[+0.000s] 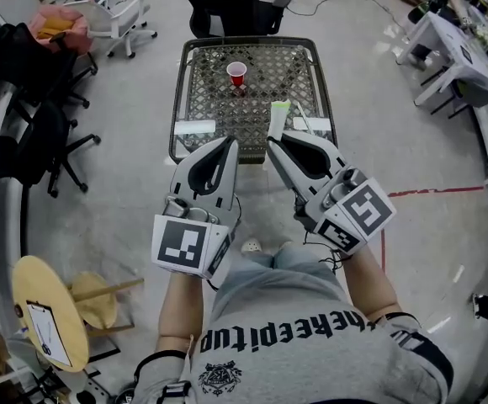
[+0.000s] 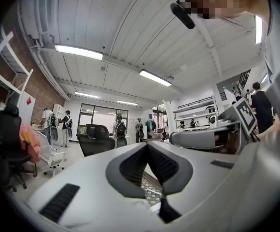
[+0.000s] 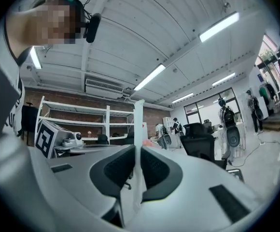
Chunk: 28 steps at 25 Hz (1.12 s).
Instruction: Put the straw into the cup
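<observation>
Head view, looking steeply down. The person stands at the near edge of a metal mesh worktop (image 1: 178, 99), holding both grippers level and side by side.

Left gripper (image 1: 230, 143): its fingers (image 2: 130, 166) are clenched, the tips meeting with nothing between them, as the left gripper view shows.

Right gripper (image 1: 271, 141): its fingers (image 3: 157, 170) are pressed on the straw (image 1: 278, 118), a flat pale strip. In the right gripper view the straw (image 3: 138, 124) stands upright between the pads and rises well above the fingertips. In the head view it projects forward from the fingertips over the near part of the worktop.

Red cup (image 1: 236, 73): it stands upright and open on the far half of the mesh, well apart from the straw and from both grippers. The straw is outside the cup.

Beyond the far edge stands a black office chair (image 1: 227, 11). A round wooden stool (image 1: 46, 305) stands on the floor to the person's left.
</observation>
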Tool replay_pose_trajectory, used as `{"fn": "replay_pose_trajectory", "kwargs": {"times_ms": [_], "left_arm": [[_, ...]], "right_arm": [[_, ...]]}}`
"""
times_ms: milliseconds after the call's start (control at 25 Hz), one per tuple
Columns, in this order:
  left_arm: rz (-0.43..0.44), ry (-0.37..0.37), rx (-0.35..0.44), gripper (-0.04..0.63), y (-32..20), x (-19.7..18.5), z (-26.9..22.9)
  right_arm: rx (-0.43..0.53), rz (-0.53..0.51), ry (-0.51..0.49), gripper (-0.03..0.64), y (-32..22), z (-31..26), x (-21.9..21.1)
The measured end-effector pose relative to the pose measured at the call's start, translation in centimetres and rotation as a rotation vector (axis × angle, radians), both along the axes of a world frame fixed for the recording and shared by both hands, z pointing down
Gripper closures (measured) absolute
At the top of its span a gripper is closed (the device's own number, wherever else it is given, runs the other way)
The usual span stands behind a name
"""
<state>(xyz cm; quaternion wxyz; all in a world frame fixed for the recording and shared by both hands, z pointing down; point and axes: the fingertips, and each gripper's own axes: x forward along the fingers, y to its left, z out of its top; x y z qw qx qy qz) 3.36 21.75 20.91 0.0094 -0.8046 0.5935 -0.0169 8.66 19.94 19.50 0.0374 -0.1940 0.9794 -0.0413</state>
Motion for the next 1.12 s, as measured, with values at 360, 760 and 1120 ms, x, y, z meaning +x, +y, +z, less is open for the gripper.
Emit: {"fn": "replay_pose_trajectory", "kwargs": {"times_ms": [360, 760, 1120], "left_arm": [[0.037, 0.024, -0.004, 0.578, -2.0, -0.6, 0.1], [0.001, 0.021, -0.021, 0.578, -6.6, -1.5, 1.0], [-0.057, 0.034, -0.014, 0.578, -12.8, -1.9, 1.4]], "right_arm": [[0.014, 0.075, 0.023, 0.558, -1.6, -0.3, 0.0], [-0.004, 0.042, 0.005, 0.560, -6.3, 0.3, -0.6], [-0.015, -0.027, 0.001, 0.558, -12.7, 0.7, -1.7]]}}
